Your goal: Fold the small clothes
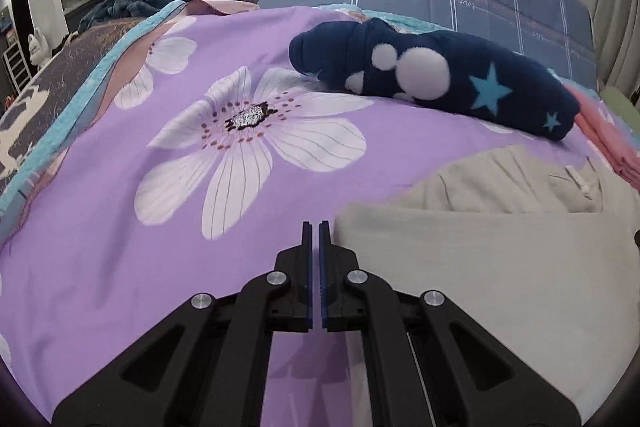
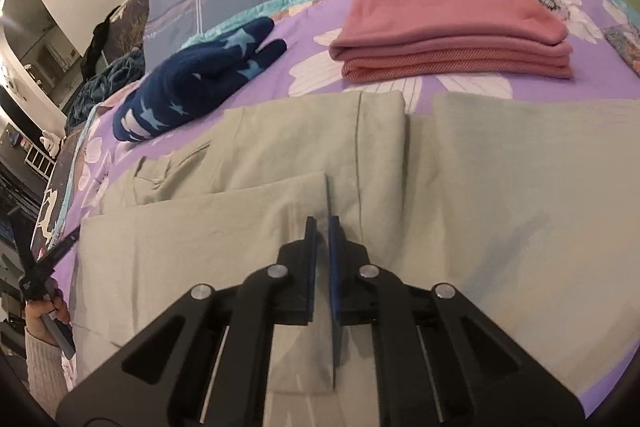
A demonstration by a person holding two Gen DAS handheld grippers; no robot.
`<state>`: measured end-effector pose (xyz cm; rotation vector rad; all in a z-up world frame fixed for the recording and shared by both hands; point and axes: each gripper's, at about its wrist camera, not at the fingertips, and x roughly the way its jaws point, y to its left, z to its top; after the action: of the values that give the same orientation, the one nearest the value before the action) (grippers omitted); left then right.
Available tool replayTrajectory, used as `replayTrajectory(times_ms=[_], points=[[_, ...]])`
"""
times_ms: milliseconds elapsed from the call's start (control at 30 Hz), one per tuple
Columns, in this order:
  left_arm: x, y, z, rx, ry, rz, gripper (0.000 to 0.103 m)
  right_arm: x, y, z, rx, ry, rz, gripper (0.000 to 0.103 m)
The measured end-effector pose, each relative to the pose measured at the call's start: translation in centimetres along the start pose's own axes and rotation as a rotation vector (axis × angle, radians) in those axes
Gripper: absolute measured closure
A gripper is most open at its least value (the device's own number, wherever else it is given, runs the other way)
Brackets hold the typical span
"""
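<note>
Both pairs of fingers are nearly closed and empty: the left gripper over the bedspread beside the pale green garment, the right gripper above its fold. Light, limp cloth; probably best pinched at an edge.

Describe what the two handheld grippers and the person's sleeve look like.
Both the left gripper and right gripper are matte black plastic linkages with round silver pivot pins and blue ridged pads lining flat fingers. No cables are visible. The person wears a pale ribbed knit sleeve.
</note>
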<state>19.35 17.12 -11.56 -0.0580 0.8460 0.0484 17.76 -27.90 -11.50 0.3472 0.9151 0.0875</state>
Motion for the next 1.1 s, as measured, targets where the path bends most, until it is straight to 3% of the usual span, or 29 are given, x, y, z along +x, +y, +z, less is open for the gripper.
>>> replayTrajectory(times_ms=[67, 133, 200, 267, 333, 367, 400, 500, 600, 667, 767, 800, 833, 900, 1000, 1100], points=[[-2.5, -0.3, 0.0, -0.004, -0.057, -0.029, 0.095, -1.6, 0.9, -0.5, -0.052, -0.033, 0.02, 0.097], [-5.4, -1.1, -0.1, 0.013, -0.11, -0.101, 0.062, -3.7, 2.1, -1.3, -0.122, -0.054, 0.081, 0.097], [-7.4, -2.4, -1.1, 0.037, -0.141, -0.166, 0.052, -4.9, 3.0, -2.5, -0.173, -0.045, 0.149, 0.097], [-7.4, -4.5, -2.7, 0.102, -0.104, -0.218, 0.052, -4.3, 3.4, -3.9, -0.212, 0.01, 0.126, 0.097], [-4.9, -6.6, -4.8, 0.167, 0.006, -0.147, 0.052, -1.8, 2.9, -5.2, -0.235, 0.095, -0.004, 0.101], [-3.6, -7.2, -5.8, 0.191, 0.046, -0.105, 0.05, -1.0, 2.4, -5.7, -0.226, 0.091, -0.007, 0.101], [-3.4, -7.7, -6.3, 0.211, 0.021, -0.074, 0.048, -1.2, 1.8, -6.0, -0.205, 0.049, 0.026, 0.102], [-3.7, -8.3, -6.2, 0.241, 0.019, 0.003, 0.035, -2.0, 1.2, -5.8, -0.159, 0.067, 0.043, 0.102], [-3.7, -7.5, -5.8, 0.202, 0.033, -0.038, 0.035, -3.6, 0.3, -5.8, -0.122, 0.069, 0.064, 0.101], [-4.1, -7.1, -5.7, 0.197, 0.035, -0.044, 0.035, -5.7, -1.0, -5.7, -0.098, 0.026, 0.072, 0.099], [-6.5, -7.8, -5.6, 0.181, -0.023, -0.118, 0.035, -10.4, -5.3, -4.3, -0.036, -0.107, 0.049, 0.085], [-7.2, -8.4, -5.4, 0.18, -0.052, -0.142, 0.035, -12.5, -8.1, -3.3, 0.015, -0.167, 0.003, 0.074], [-8.0, -9.3, -5.1, 0.19, -0.08, -0.151, 0.035, -13.9, -10.2, -2.7, 0.057, -0.204, -0.033, 0.071], [-8.8, -11.1, -4.7, 0.218, -0.119, -0.156, 0.035, -16.4, -15.3, -1.2, 0.178, -0.269, -0.119, 0.07], [-9.1, -14.2, -4.4, 0.279, -0.15, -0.192, 0.035, -20.3, -25.3, -0.5, 0.483, -0.342, -0.198, 0.07], [-7.1, -17.0, -5.2, 0.309, -0.074, -0.257, 0.035, -21.7, -30.9, -1.0, 0.637, -0.353, -0.245, 0.069]])
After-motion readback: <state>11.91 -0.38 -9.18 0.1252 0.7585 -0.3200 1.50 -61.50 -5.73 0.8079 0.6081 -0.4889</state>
